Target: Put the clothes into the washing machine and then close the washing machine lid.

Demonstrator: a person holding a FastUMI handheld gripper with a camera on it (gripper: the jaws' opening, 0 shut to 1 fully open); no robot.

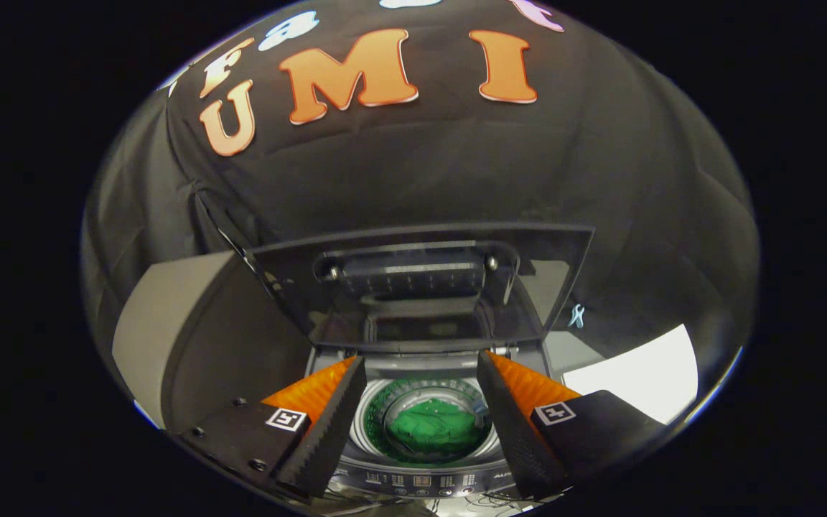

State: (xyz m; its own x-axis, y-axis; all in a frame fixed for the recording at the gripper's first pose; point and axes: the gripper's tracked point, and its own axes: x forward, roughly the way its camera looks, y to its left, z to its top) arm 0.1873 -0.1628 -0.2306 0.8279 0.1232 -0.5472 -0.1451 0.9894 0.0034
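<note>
Kid: Clothes [436, 425], where are they?

Helper: A green bundle sits down in the round tub [377, 402] of the washing machine [424, 482]. It looks soft and crumpled. It shows in the gap between the two fingers, well below them.

Kid: Is the gripper [421, 413] holding it?

Helper: No. The fingers are spread wide with nothing between them. Each one is a long wedge with a bumpy, ridged inside face.

Kid: So what step is this?

Helper: I think the putting-in part is done. The lid [421, 287] stands up behind the tub, just beyond the fingertips, so closing it is left.

Kid: What is the lid like?

Helper: Flat, dark and shiny, like tinted glass, with a hard frame.

Kid: What comes next?

Helper: I guess the fingers must reach up to the top edge of the lid and pull it forward and down. It is smooth, so it could slip.
</note>
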